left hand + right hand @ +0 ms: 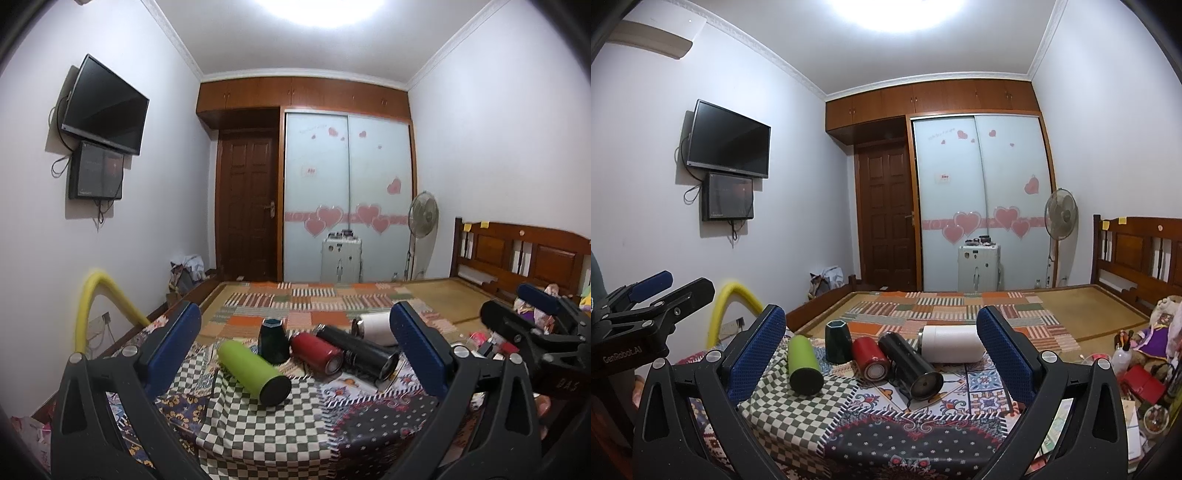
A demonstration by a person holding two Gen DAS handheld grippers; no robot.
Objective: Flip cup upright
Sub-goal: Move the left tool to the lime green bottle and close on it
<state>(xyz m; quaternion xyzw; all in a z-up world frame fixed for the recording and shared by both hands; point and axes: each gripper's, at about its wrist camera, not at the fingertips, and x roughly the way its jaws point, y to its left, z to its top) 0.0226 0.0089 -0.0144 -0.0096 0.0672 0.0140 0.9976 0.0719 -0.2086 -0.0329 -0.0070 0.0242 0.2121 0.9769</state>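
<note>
Several cups sit on a patterned cloth on the bed. A lime green cup, a red cup, a black cup and a white cup lie on their sides. A dark green cup stands upside down behind them. My left gripper is open and empty, short of the cups. My right gripper is open and empty too; it also shows at the right of the left wrist view.
The bed's wooden headboard is at the right, with toys and bottles beside the cloth. A yellow foam tube arches at the left edge. A fan, small cabinet, wardrobe and door stand beyond.
</note>
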